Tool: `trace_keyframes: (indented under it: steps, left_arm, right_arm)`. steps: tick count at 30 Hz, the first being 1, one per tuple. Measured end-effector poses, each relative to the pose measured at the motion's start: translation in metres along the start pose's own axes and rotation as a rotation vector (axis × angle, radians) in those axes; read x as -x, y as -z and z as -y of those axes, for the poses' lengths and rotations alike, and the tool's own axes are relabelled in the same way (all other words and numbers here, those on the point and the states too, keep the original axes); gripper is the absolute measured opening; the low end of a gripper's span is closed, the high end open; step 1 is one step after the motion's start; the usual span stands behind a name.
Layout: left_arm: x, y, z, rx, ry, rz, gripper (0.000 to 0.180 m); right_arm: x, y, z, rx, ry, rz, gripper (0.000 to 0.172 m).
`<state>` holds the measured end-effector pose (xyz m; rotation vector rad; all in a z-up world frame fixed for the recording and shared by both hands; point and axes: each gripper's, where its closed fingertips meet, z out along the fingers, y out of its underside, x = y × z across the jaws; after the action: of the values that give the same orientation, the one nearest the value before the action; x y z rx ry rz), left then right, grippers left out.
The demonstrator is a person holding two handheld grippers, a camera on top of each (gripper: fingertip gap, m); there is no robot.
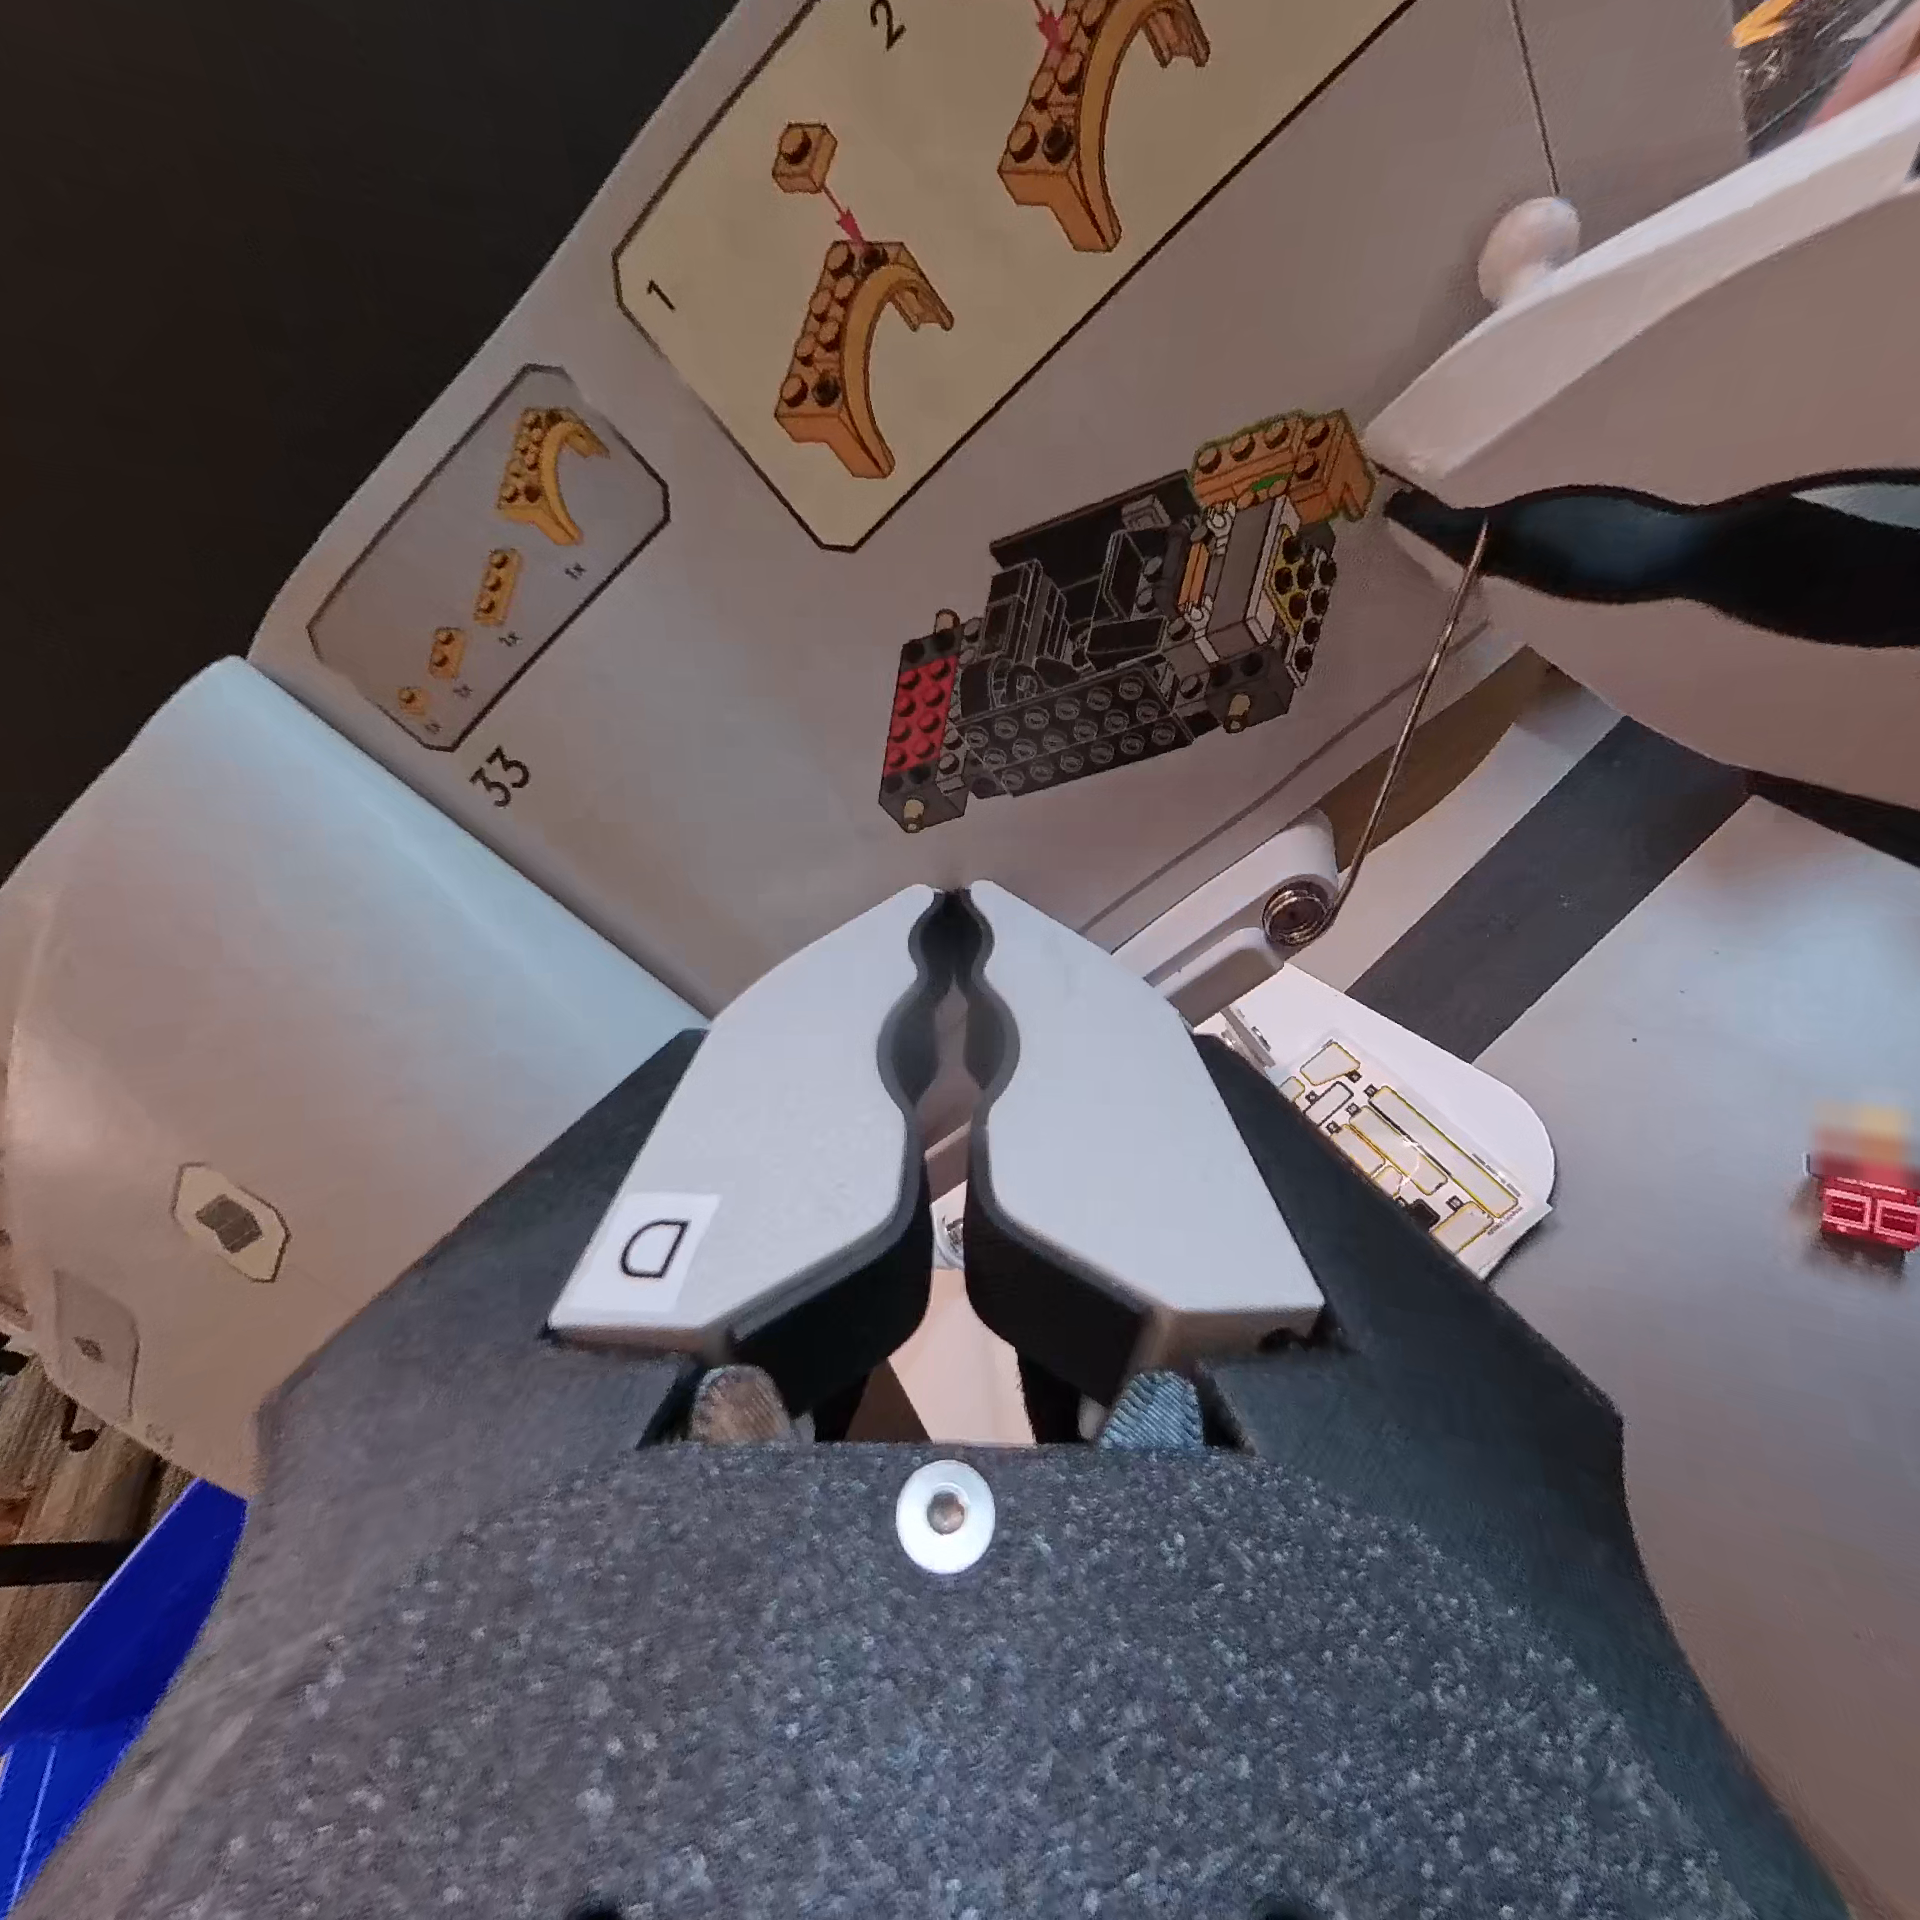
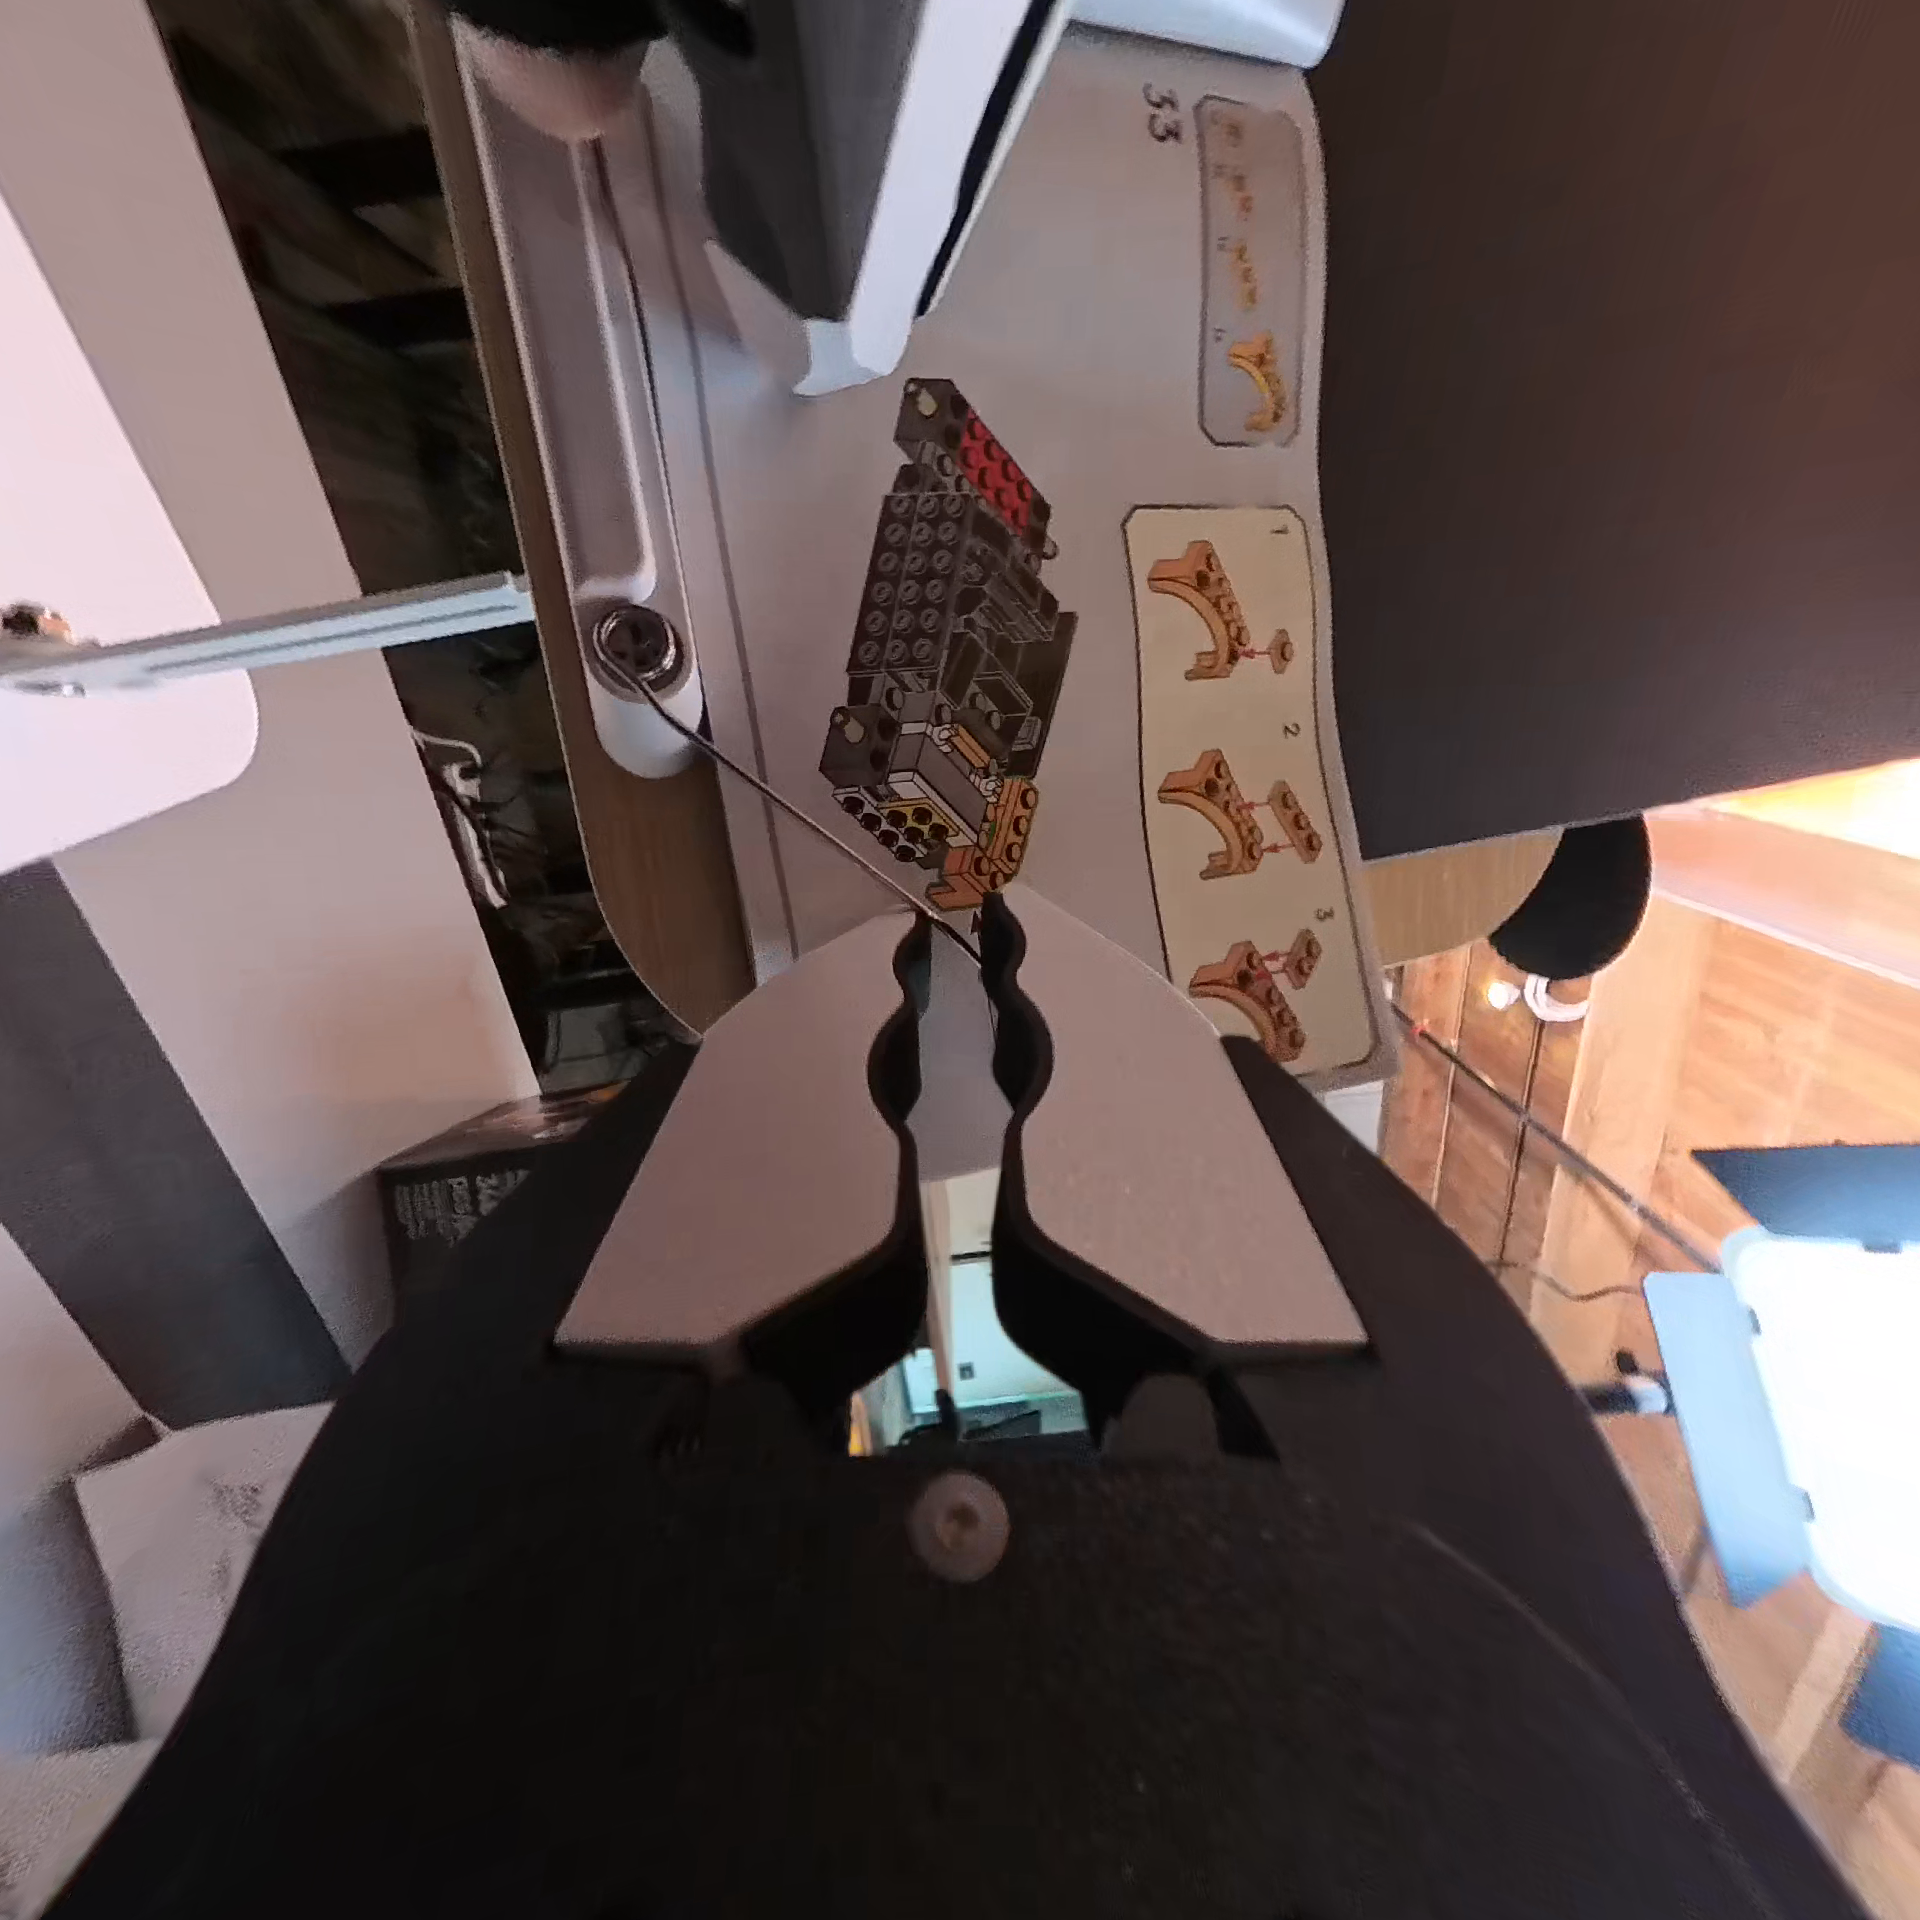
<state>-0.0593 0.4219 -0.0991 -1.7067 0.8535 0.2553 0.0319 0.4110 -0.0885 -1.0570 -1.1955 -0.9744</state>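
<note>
Left wrist view shows my left gripper (image 1: 951, 896) with its fingers (image 1: 831, 1049) pressed together on the near edge of an instruction booklet page (image 1: 727, 644), the paper puckering at the tips. The page spreads toward 12 o'clock, printed with brick-building diagrams. At 2 o'clock my right gripper (image 1: 1397, 509) meets the same page beside a thin wire arm (image 1: 1413, 707) that runs down to a coiled spring (image 1: 1294, 914) on a white book stand (image 1: 1226, 966). In the right wrist view its fingers (image 2: 1091, 1049) stand slightly spread, the wire arm crossing between the tips; I cannot tell whether they press on it. At 4 o'clock on the grey tabletop (image 1: 1662, 1299) lies a red brick (image 1: 1870, 1210).
</note>
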Motion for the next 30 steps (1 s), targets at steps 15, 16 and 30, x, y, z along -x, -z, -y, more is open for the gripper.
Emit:
trace_keyframes:
  steps: [15, 16, 30]
  left_arm:
    - [0.049, 0.043, -0.044, -0.160, 0.329, 0.012, 0.000]
    - [0.054, 0.043, -0.050, -0.151, 0.349, 0.014, 0.000]
    - [0.064, 0.044, -0.083, -0.103, 0.449, 0.037, 0.000]
  right_arm:
    - [0.009, 0.035, -0.023, 0.017, -0.652, 0.082, 0.048]
    - [0.012, 0.035, -0.020, 0.005, -0.744, 0.114, 0.047]
    - [0.016, -0.027, -0.050, 0.068, -0.912, 0.154, 0.041]
